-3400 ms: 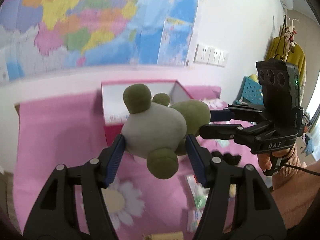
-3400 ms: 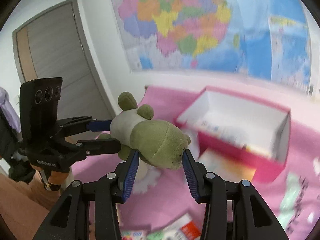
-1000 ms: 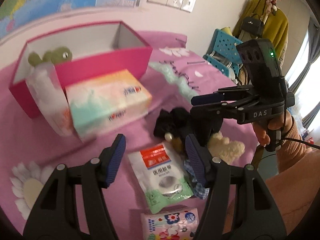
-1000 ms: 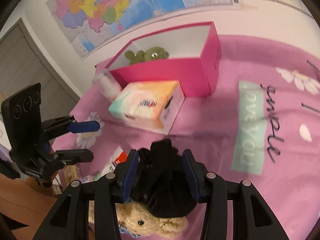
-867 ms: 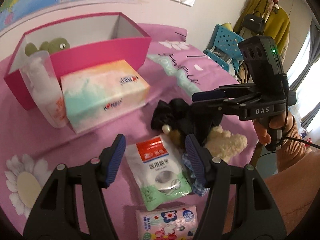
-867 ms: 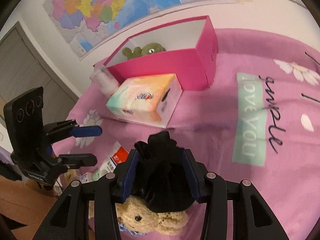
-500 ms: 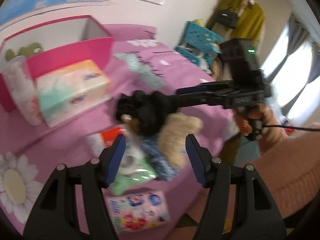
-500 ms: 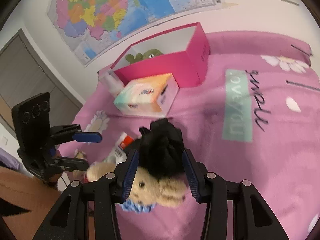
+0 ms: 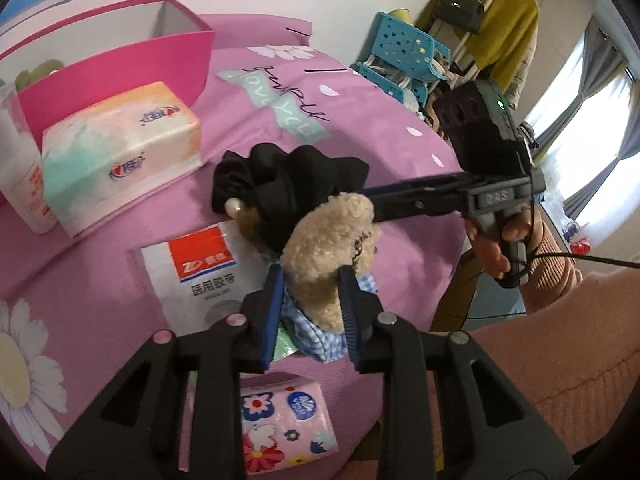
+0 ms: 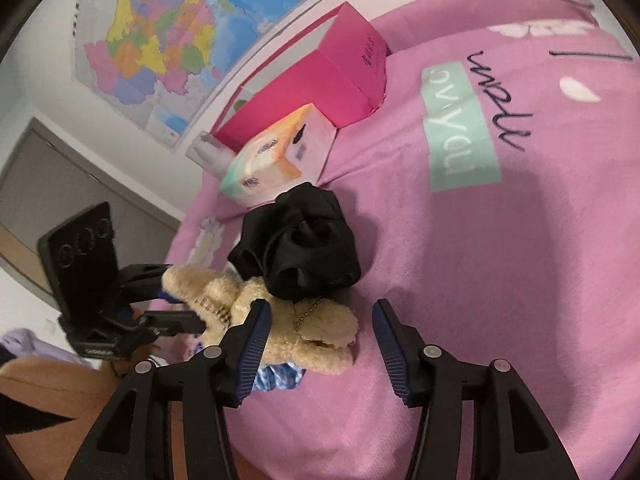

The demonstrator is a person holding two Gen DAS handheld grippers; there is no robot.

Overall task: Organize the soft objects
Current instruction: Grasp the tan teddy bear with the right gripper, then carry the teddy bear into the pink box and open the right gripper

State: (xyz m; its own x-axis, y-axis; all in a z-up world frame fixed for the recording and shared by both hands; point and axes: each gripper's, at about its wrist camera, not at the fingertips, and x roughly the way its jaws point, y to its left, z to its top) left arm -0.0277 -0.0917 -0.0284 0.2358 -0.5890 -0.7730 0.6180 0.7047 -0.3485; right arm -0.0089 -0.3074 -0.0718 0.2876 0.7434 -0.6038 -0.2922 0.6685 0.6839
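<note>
My left gripper [image 9: 312,300] is shut on a beige teddy bear [image 9: 324,248] in a blue checked outfit, squeezing its body between the pads. A black satin scrunchie [image 9: 288,180] lies on the pink bedspread against the bear's head. In the right wrist view the scrunchie [image 10: 300,252] sits just ahead of my right gripper [image 10: 320,312], whose jaws are opening. The bear [image 10: 312,336] lies partly between them, but the pads do not press it. A green plush frog [image 9: 40,68] lies inside the pink box [image 9: 120,56] at the back.
A tissue box [image 9: 120,140] and a white bottle [image 9: 20,172] stand in front of the pink box. A white sachet [image 9: 200,272] and a floral tissue pack [image 9: 284,412] lie near the bed edge. A blue rack [image 9: 404,52] stands beyond the bed.
The left gripper moved onto the teddy bear and closed on it. The right gripper let go of the black scrunchie, widened and dropped lower toward the bear.
</note>
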